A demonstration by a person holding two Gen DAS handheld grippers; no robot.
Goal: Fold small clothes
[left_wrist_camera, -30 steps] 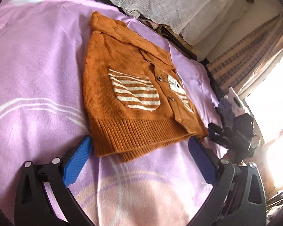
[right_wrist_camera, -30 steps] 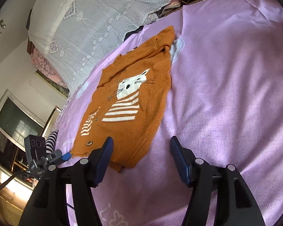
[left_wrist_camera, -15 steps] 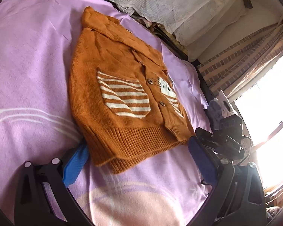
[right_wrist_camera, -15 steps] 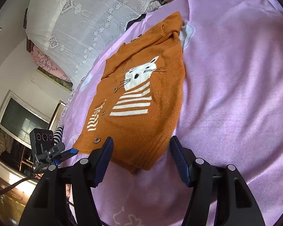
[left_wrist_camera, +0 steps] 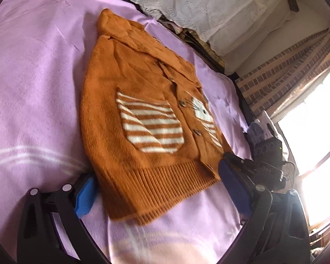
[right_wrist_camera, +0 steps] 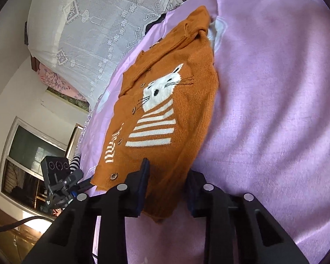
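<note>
We see an orange knit cardigan with white cat and stripes, flat on the pink bed. Right hand-held gripper is closing at its 6 o'clock hem, the hem between its jaws; left hand-held gripper is spread wide, straddling the hem.

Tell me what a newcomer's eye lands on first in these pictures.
The orange knitted cardigan with its white cat and stripes, spread on the purple bedspread. Next, the right gripper, closing with the cardigan's ribbed hem between its fingers. Behind them, white lace-covered bedding is heaped at the bed's far edge.
</note>
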